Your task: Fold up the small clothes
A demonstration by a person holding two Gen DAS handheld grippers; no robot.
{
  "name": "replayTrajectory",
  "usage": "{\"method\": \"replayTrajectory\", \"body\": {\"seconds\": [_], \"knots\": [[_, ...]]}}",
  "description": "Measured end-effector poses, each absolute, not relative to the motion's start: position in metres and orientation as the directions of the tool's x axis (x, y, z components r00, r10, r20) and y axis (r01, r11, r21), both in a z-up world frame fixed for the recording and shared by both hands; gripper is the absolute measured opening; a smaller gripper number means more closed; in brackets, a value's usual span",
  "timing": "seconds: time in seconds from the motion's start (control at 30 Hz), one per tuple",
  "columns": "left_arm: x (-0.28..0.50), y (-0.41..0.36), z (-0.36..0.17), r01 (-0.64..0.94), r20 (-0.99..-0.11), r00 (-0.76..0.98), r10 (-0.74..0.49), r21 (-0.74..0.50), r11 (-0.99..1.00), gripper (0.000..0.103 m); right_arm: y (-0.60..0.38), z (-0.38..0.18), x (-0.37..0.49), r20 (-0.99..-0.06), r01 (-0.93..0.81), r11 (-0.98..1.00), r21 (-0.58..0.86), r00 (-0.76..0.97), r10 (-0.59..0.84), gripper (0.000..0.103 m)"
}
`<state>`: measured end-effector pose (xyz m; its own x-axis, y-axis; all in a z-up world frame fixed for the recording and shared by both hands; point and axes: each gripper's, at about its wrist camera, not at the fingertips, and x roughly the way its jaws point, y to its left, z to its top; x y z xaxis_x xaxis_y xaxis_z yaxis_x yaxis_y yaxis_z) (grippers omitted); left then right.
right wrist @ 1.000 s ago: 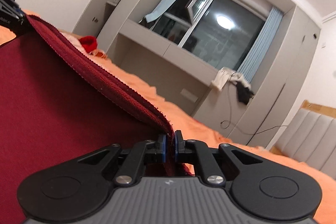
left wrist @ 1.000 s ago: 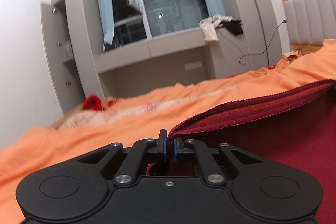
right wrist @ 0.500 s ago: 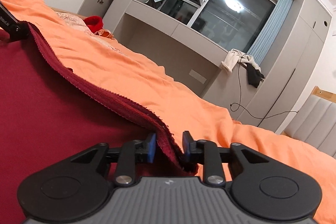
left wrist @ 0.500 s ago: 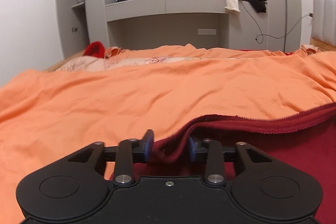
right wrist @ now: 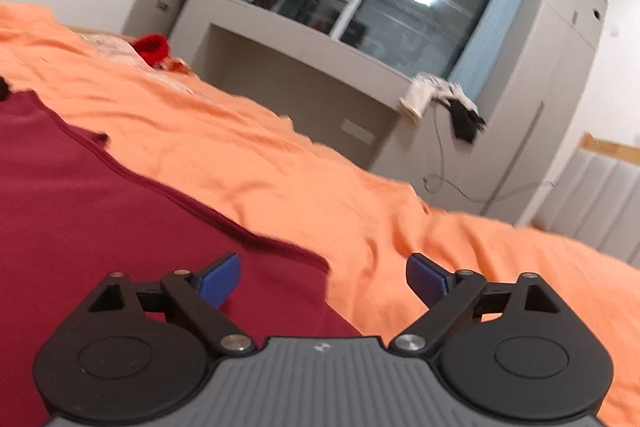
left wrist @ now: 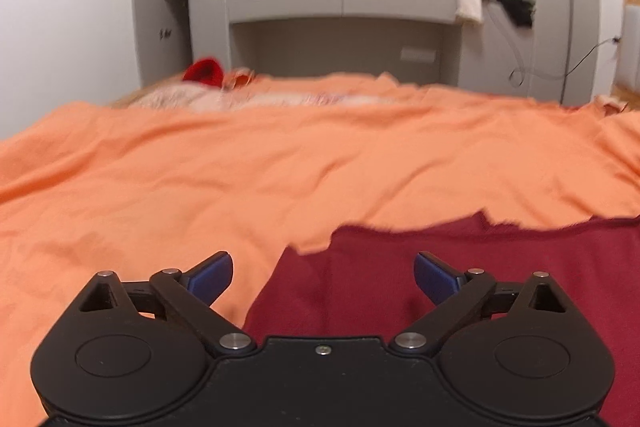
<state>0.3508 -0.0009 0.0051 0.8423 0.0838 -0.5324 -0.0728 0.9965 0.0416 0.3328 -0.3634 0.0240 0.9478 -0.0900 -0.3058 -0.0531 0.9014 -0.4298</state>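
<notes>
**Dark red garment lies flat on the bed, both grippers empty**

The left gripper (left wrist: 323, 273) is spread wide, its 2 blue pads far apart and nothing between them. The right gripper (right wrist: 323, 274) is just as wide and also holds nothing. Both hover low over the bed.

The dark red garment (left wrist: 460, 267) lies flat on the orange bedspread (left wrist: 280, 163). In the left wrist view its left far corner sits just ahead of the gripper, and its far edge runs off to the right. In the right wrist view the same cloth fills the left foreground, with its right far corner between the pads and its far edge running away to the upper left. So each gripper sits at 1 far corner of the garment.

The far edge looks like a doubled layer with a seam line just inside it, which suggests 1 fold is already laid down, though the blur makes that uncertain. How many layers lie underneath cannot be told. What seems left is at least 1 more fold to make the piece compact, then setting it aside. A bright red item (left wrist: 203, 71) near the far end of the bed may be another piece waiting.
</notes>
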Motion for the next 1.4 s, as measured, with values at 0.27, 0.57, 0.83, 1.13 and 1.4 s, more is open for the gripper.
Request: {"method": "replayTrajectory", "body": {"seconds": [0.27,0.57,0.83,1.13,1.4], "knots": [[0.364,0.013,-0.01,-0.135,-0.614,0.783,0.097,-0.015,0.991,0.097,-0.398,0.007,0.354,-0.422,0.003,0.958,-0.286,0.897,-0.128,0.1],[0.347,0.018,0.009,-0.137,-0.564,0.823,0.064,-0.087,0.987,0.1,-0.399,0.035,0.331,-0.346,0.042,0.944,-0.326,0.924,-0.161,0.102],[0.306,0.008,0.03,-0.064,-0.511,0.86,-0.014,-0.135,0.989,0.102,-0.4,0.07,0.284,-0.276,0.043,0.967,-0.253,0.954,-0.114,0.103],[0.209,-0.007,0.042,0.091,-0.36,0.922,-0.143,-0.157,0.983,0.102,-0.385,0.087,0.219,-0.221,-0.077,0.992,-0.099,0.974,0.054,0.103],[0.142,-0.001,0.008,0.113,-0.413,0.884,-0.217,-0.263,0.958,0.102,-0.356,0.087,0.178,-0.223,-0.16,0.986,-0.048,0.964,0.146,0.103]]}}
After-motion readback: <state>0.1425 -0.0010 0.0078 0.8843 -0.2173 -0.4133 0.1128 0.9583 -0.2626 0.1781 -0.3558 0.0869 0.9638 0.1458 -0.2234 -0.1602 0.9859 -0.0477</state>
